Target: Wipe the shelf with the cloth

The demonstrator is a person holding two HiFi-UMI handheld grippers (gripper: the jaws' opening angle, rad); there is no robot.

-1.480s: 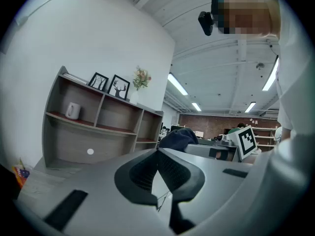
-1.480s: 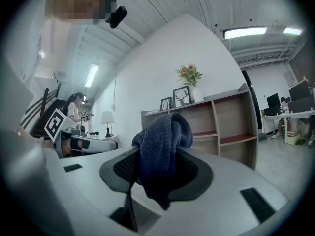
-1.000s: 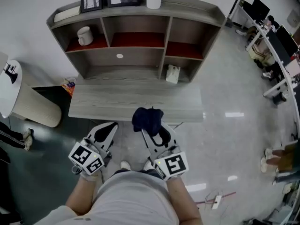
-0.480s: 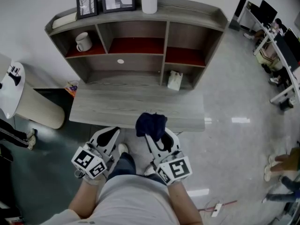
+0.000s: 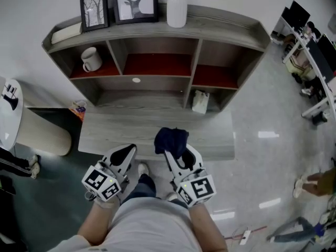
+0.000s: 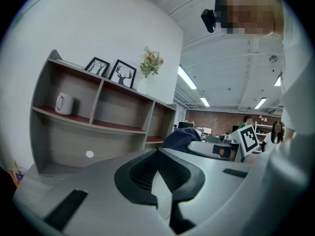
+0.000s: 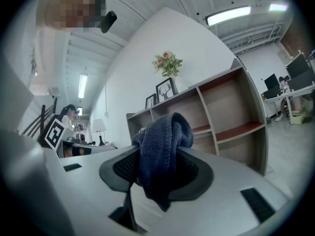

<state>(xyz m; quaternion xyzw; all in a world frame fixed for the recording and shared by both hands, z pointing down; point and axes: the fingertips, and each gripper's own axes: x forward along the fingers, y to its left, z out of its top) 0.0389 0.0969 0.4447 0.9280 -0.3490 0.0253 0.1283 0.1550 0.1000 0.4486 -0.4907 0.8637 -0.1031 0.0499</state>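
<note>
The grey shelf unit (image 5: 152, 33) stands on a grey desk top (image 5: 131, 127) against the wall, with red-lined compartments (image 5: 157, 64). A dark blue cloth (image 5: 170, 139) is bunched in my right gripper (image 5: 176, 150), which is shut on it; the cloth hangs over the desk's front edge. In the right gripper view the cloth (image 7: 162, 151) fills the jaws and drapes over them, hiding the fingertips. My left gripper (image 5: 128, 150) is beside it at the desk's front edge, shut with nothing in it (image 6: 158, 151).
A white mug (image 5: 91, 59) sits in the upper left compartment and a white packet (image 5: 200, 101) in the lower right one. Two picture frames (image 5: 94, 9) and a vase (image 5: 177, 9) stand on top. A beige seat (image 5: 37, 133) is left of the desk.
Both grippers have moved forward towards the desk, and the shelf unit now looks nearer. The cloth has come from in front of the desk to over its front edge.
</note>
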